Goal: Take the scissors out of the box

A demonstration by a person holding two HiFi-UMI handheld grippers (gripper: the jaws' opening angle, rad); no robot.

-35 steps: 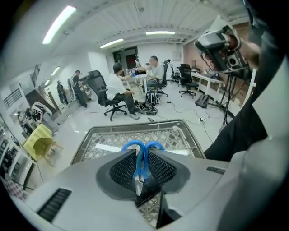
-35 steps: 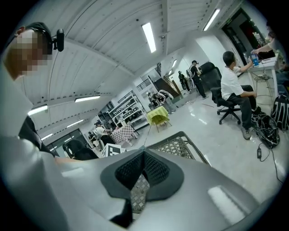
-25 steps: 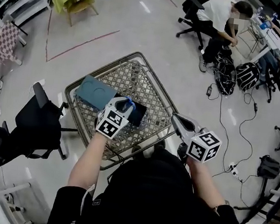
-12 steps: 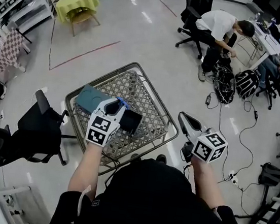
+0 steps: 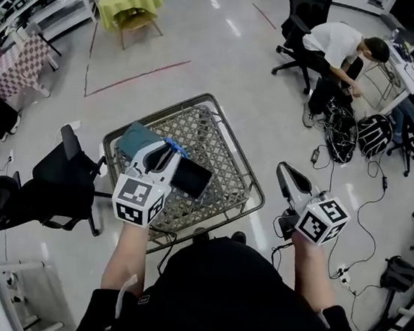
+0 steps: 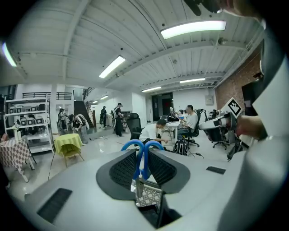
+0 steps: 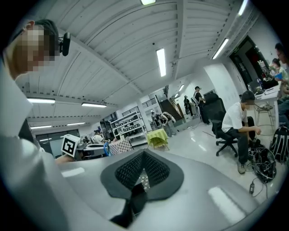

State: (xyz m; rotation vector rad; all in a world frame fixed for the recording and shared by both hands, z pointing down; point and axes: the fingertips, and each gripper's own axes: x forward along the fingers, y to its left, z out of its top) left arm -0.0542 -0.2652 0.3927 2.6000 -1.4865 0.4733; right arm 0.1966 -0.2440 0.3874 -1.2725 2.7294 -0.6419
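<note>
In the left gripper (image 5: pixel 166 150): scissors (image 6: pixel 141 160), pinched between the pads just below the blue handle loops. Jaws fairly wide apart, pads pressing on the handles from both sides. Loops poking out past the fingertips, metal blade hanging down under the jaws. Held up in the air over the wire cart (image 5: pixel 228 145), clear of the teal box (image 5: pixel 132 137) lying in the cart's left corner. Just beside that box in the cart, a black tray (image 5: pixel 191 179), possibly a lid, hard to tell from the head view. Off to the cart's right, the right gripper (image 5: pixel 288 173): pads closed together at the tips, nothing between them, over bare floor (image 5: pixel 207 47) and apart from the cart rim. Left of the cart, a black office chair (image 5: pixel 57 183).
</note>
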